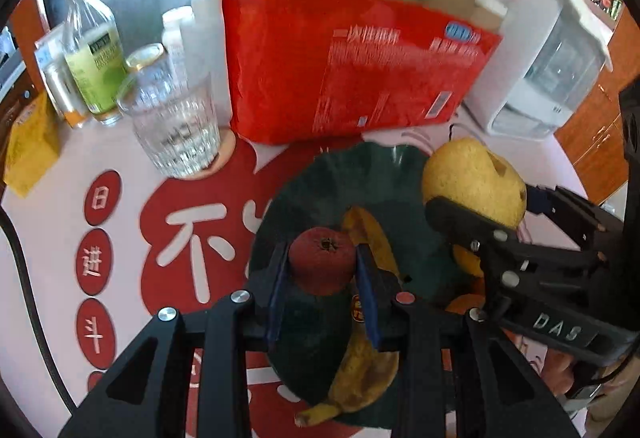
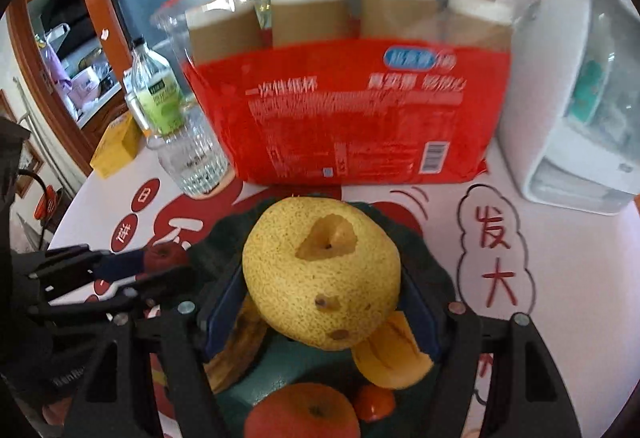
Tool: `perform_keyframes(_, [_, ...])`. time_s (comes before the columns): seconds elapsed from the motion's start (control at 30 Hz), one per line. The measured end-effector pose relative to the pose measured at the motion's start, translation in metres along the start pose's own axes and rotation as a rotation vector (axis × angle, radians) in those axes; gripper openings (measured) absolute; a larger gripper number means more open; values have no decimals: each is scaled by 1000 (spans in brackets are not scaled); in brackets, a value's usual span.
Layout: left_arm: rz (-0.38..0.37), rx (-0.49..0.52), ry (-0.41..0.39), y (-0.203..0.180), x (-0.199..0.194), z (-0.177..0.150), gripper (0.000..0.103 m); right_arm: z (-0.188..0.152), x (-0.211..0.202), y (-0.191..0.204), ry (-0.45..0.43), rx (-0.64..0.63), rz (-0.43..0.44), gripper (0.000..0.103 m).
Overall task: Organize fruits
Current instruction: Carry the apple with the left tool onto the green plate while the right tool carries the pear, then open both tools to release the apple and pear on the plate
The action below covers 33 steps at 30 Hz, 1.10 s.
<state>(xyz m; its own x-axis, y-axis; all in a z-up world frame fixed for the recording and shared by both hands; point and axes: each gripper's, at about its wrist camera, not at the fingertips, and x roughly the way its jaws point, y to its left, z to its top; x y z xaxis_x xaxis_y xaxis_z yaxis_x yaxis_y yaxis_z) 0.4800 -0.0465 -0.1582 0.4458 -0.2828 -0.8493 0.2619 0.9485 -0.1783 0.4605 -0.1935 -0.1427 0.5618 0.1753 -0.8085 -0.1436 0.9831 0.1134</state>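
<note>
Red and white printed cloth covers the table (image 2: 568,278), and at twelve o'clock in both wrist views stands the biggest item, a red pack of paper cups (image 1: 352,70), with a white appliance (image 1: 548,54) at about two o'clock and a ribbed glass (image 1: 176,126) and a bottle (image 1: 94,50) toward ten. Below the pack sits the dark green plate (image 1: 320,198), the gathering place for the fruit. Already on it are a spotted banana (image 1: 360,378), an orange (image 2: 304,414), a yellowish-orange fruit piece (image 2: 394,354) and a small red fruit (image 2: 374,402) near six o'clock in the right view.

Two fruits are in the air over the plate. The right gripper (image 2: 320,298) is clamped on a yellow pear (image 2: 320,270), its blue pads pressed to the pear's sides. The left gripper (image 1: 322,278) is closed tight on a small dark red fruit (image 1: 322,262).

By my reading the job is near its end: what remains is lowering and releasing both fruits onto free spots on the plate. No other loose fruit shows on the table.
</note>
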Motion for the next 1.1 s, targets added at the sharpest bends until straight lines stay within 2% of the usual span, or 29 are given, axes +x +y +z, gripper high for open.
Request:
perform_keyframes(0.23, [-10,12,33,-1,25,-7,31,-4,29,-5,96,-24,3,73])
perform_keyframes(0.37, [-13,-6,43,5,30,-8,32,-7,34,-1,107,-53,3,74])
perform_keyframes(0.5, [-2,-8,63,10,34,-14,42,-9,36,6,118,-101,-24,74])
perform_keyframes(0.67, [-30,-30,43,15,25,-17,56,-9,28,2,107,-77,15,74])
perform_keyframes(0.73, [-34,-30,35,15,19,-17,69,-10,21,2,91,-77,14,74])
perform_keyframes(0.8, [-18,-30,23,14,11,-17,77,-9,15,2,78,-77,11,75])
perform_keyframes(1.1, [-20,-19,-4,9,-29,-23,80,-13,-24,10,27,-66,28,76])
